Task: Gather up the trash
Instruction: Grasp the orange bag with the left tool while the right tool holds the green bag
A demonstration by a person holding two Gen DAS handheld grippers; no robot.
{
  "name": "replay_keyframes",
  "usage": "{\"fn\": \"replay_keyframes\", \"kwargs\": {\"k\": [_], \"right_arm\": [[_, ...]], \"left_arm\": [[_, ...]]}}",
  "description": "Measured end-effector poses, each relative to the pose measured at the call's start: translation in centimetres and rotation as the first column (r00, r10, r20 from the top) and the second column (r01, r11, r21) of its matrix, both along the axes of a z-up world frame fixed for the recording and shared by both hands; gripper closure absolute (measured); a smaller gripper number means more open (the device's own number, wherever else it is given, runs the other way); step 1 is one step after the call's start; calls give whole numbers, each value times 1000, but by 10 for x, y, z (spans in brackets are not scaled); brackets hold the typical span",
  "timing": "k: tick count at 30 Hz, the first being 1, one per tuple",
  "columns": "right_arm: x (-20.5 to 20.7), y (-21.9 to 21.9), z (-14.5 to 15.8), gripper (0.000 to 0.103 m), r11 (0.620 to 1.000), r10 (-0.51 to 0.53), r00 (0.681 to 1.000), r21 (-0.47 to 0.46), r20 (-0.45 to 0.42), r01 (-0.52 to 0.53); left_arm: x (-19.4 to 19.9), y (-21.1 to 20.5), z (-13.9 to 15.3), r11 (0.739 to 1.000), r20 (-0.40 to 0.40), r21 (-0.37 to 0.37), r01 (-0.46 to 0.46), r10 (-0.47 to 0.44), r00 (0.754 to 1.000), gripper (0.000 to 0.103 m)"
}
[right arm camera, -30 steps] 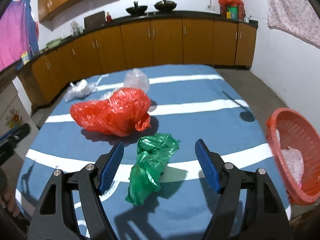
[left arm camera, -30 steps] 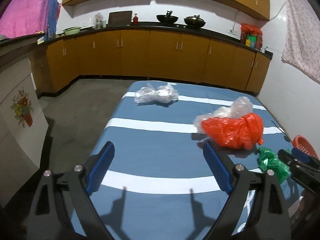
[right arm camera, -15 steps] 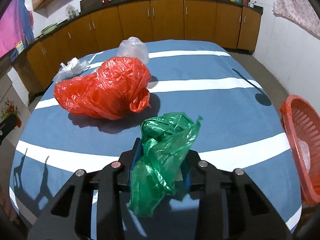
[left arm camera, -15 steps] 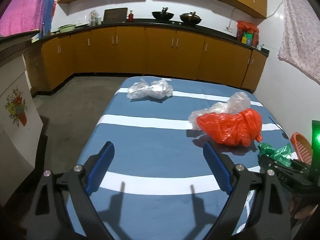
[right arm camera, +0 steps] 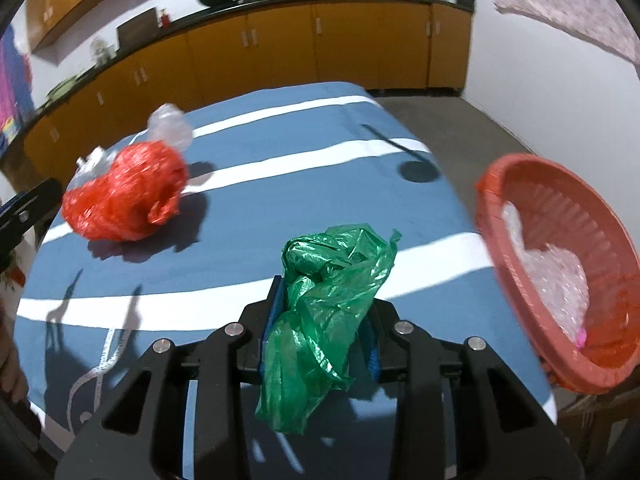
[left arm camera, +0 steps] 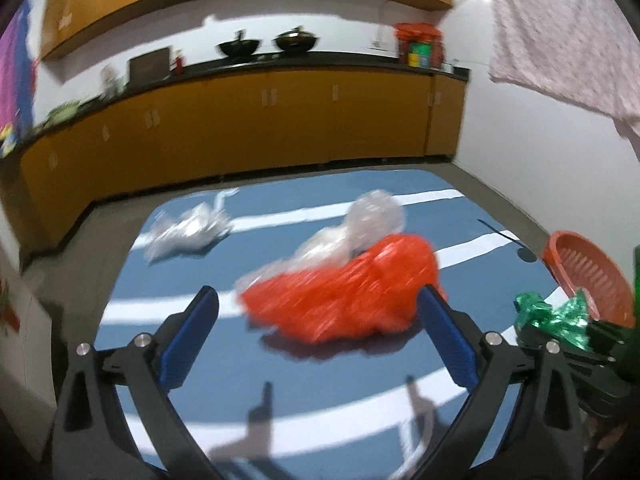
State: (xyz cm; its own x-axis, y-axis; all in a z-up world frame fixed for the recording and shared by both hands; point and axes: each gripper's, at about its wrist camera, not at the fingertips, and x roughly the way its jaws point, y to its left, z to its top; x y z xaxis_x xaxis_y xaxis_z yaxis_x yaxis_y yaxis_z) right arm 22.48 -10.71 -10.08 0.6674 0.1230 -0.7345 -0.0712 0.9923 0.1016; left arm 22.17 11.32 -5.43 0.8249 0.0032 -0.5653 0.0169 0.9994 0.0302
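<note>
My right gripper (right arm camera: 326, 312) is shut on a crumpled green plastic bag (right arm camera: 328, 300) and holds it above the blue striped table (right arm camera: 260, 216), left of the red basket (right arm camera: 560, 264). The green bag also shows in the left wrist view (left arm camera: 556, 316). My left gripper (left arm camera: 320, 336) is open and empty, its fingers straddling a crumpled red plastic bag (left arm camera: 348, 296) that lies on the table just ahead. The red bag also shows in the right wrist view (right arm camera: 124, 196). A clear plastic bag (left arm camera: 360, 220) lies against the red one, and another clear bag (left arm camera: 188, 232) lies farther left.
The red basket (left arm camera: 584, 276) stands off the table's right edge and holds clear plastic wrap (right arm camera: 552, 276). Orange kitchen cabinets (left arm camera: 260, 120) run behind the table. A white wall (left arm camera: 540, 160) is at the right. Grey floor (right arm camera: 460, 120) surrounds the table.
My right gripper has lifted the green bag and swung right toward the red basket. My left gripper has moved forward and right, up to the red bag.
</note>
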Motion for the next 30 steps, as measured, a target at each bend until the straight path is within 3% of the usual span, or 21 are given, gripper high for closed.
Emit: {"fn": "replay_keyframes", "kwargs": {"k": [5, 7, 12, 14, 20, 30], "right_arm": [[-2, -18, 3, 68, 999, -28, 1000, 26, 1, 28], [-1, -22, 4, 68, 999, -31, 1000, 36, 4, 31], [1, -29, 5, 68, 998, -35, 999, 61, 4, 35], [0, -29, 5, 68, 997, -34, 999, 69, 3, 34], [0, -31, 4, 68, 997, -32, 999, 77, 1, 32], [-1, -36, 8, 68, 996, -41, 999, 82, 8, 41]], "left_arm": [[40, -23, -12, 996, -38, 64, 65, -63, 997, 5], [50, -27, -19, 994, -69, 58, 92, -88, 994, 5], [61, -35, -36, 990, -147, -13, 140, -141, 979, 6], [62, -38, -42, 986, -174, -62, 154, -162, 971, 13], [52, -55, -44, 968, -182, -137, 211, -234, 955, 21], [62, -60, -55, 985, -217, -54, 166, -174, 961, 20]]}}
